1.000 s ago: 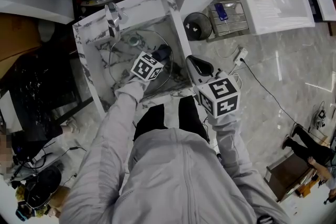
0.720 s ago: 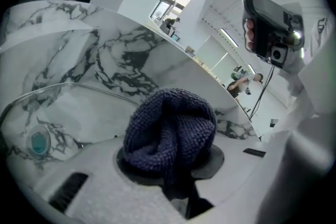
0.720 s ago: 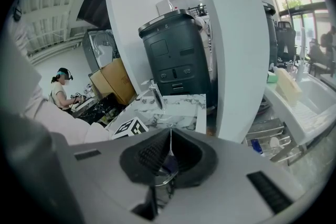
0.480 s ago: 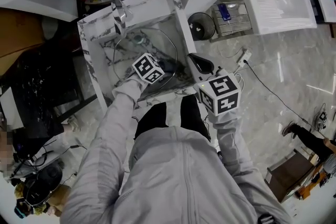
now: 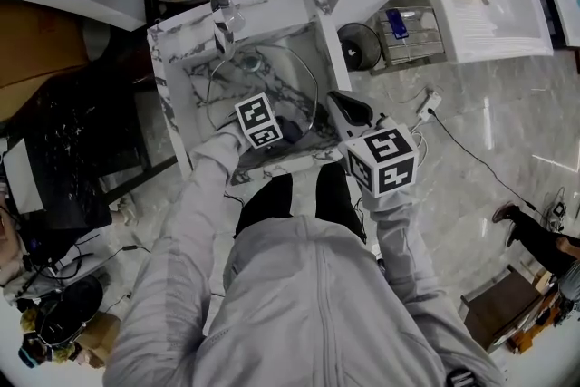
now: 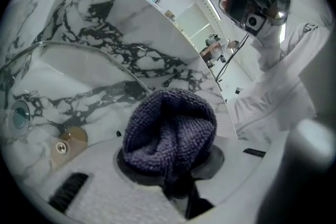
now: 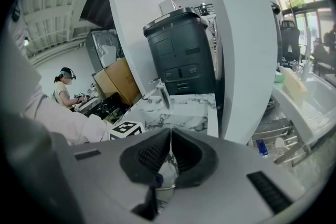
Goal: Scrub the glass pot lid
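Observation:
The glass pot lid (image 5: 272, 79) stands tilted inside the marble sink (image 5: 172, 95); its metal rim (image 6: 79, 48) and centre screw (image 6: 62, 148) show in the left gripper view. My left gripper (image 5: 283, 128) is shut on a bunched purple cloth (image 6: 170, 131), which presses against the glass near the sink's front wall. My right gripper (image 5: 337, 102) sits at the sink's right rim. Its pads (image 7: 185, 152) are closed, with the lid's rim (image 7: 164, 188) showing in the gap below them.
A chrome faucet (image 5: 223, 21) stands at the sink's back edge, and the drain (image 6: 19, 115) lies behind the lid. A white pillar (image 7: 231, 44) rises right of the sink. A wire rack (image 5: 403, 27) and a cable (image 5: 462, 149) are on the floor at right.
My left gripper has drawn the cloth across the lid toward the sink's near edge. The right gripper has stayed at the sink's right rim.

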The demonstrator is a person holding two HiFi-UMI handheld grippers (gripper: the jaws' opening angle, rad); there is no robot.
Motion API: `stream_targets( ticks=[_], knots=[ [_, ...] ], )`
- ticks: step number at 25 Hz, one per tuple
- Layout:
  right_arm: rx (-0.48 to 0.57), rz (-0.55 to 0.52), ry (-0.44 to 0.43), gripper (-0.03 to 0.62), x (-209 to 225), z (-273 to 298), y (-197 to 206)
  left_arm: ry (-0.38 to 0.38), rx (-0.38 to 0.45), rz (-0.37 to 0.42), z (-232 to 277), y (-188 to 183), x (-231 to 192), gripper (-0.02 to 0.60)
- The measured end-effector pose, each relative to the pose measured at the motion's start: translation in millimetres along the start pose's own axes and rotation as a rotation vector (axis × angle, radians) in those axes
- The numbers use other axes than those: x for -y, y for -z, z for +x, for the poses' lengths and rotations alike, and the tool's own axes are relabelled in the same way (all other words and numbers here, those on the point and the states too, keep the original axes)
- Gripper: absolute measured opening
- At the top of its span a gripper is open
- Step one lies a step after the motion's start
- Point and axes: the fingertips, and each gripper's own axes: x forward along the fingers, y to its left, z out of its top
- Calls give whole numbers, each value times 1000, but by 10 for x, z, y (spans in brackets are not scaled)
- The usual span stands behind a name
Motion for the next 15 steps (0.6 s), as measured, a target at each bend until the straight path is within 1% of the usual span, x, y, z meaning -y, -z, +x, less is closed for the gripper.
stream_targets(
  ticks=[3,8,15],
  knots=[
    [-2,-2,-7,31,-45,29,9,14,-60,-1,-38,185,37,84],
    [-2,-5,-17,31,-127,64,17,12,-153,-5,-136,475,60,85],
    [0,-10,-28,31,-233,101,5,-37,-237,-61,-377,825,-71,84]
  ],
)
